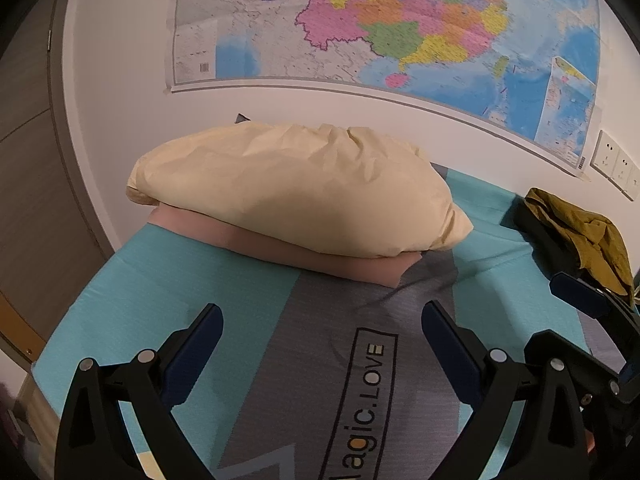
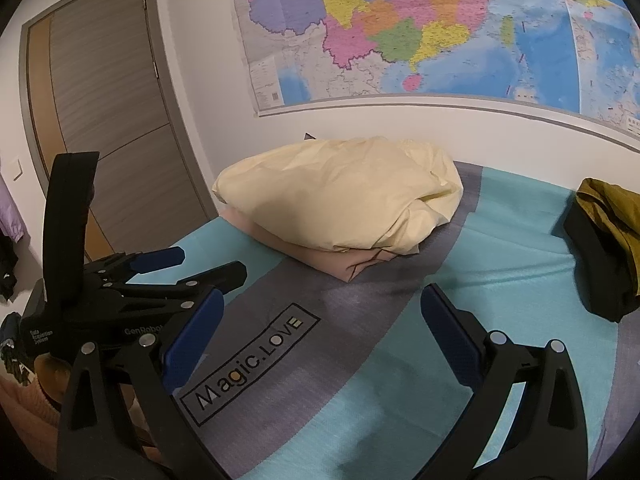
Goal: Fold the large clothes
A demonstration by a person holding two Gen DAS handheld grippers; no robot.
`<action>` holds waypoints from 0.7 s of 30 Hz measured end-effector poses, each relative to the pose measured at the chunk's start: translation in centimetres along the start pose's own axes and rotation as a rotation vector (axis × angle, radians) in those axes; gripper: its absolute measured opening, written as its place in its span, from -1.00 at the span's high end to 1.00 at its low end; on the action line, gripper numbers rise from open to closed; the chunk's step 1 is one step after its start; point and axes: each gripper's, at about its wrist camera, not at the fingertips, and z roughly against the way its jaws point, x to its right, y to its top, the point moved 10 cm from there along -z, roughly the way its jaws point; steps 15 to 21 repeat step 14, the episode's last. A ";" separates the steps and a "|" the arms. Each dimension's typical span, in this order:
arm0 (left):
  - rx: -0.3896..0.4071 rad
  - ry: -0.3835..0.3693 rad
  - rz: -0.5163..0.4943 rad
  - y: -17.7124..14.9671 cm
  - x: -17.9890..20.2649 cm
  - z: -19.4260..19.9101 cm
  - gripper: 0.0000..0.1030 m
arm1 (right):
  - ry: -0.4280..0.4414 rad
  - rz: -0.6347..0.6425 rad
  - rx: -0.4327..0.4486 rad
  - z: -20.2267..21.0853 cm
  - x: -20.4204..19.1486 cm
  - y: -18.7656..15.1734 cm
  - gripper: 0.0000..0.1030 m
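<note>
A cream-yellow garment (image 1: 296,192) lies folded in a puffy bundle on top of a folded pink garment (image 1: 352,266) at the far side of the bed; both also show in the right wrist view, the cream one (image 2: 344,200) over the pink one (image 2: 340,262). An olive-mustard garment (image 1: 584,236) lies crumpled over a black one (image 2: 600,268) at the right. My left gripper (image 1: 322,322) is open and empty above the bed sheet. My right gripper (image 2: 322,312) is open and empty, beside the left gripper (image 2: 208,266), which stands at its left.
The bed has a teal and grey sheet (image 1: 140,304) printed "Magic.LOVE" (image 2: 252,360). A large map (image 1: 400,28) hangs on the white wall behind. A wooden door (image 2: 108,120) is at the left. Wall sockets (image 1: 616,164) sit at the right.
</note>
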 end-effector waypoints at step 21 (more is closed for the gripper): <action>-0.035 -0.189 -0.073 -1.0 7.5 -1.2 -0.86 | -0.155 -0.111 0.062 5.6 6.4 -1.8 -0.89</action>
